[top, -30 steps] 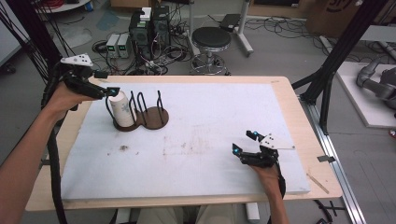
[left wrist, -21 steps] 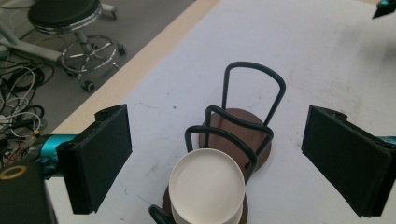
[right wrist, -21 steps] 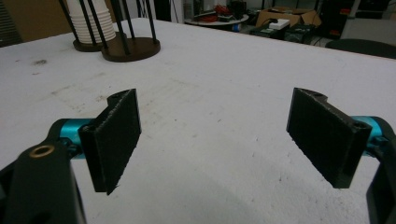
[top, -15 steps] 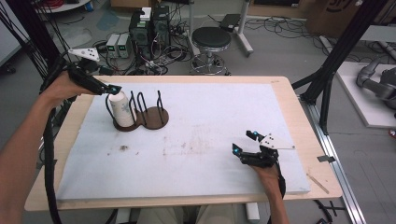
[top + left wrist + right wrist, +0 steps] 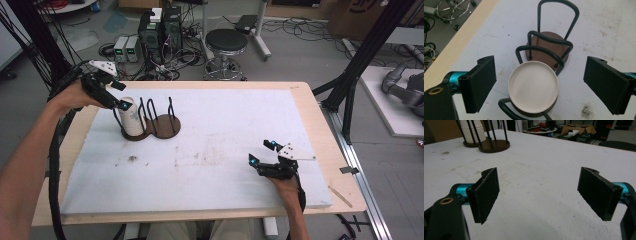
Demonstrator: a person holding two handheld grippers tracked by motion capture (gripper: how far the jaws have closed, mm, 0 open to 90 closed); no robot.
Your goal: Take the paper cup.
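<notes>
L gripper (image 5: 537, 85) hovers over the white cup stack (image 5: 533, 86) seated in the wire rack (image 5: 554, 47) at the mat's far-left, jaws apart w/ no contact, just been closing — off-centre squeeze could snag a wire loop, tip rack; R gripper (image 5: 537, 195) idles apart.

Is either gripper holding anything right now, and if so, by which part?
Nothing is held. The left gripper hangs over the white paper cup stack in the black wire rack, its jaws just closing, pads not touching. The right gripper is open over the table.
</notes>
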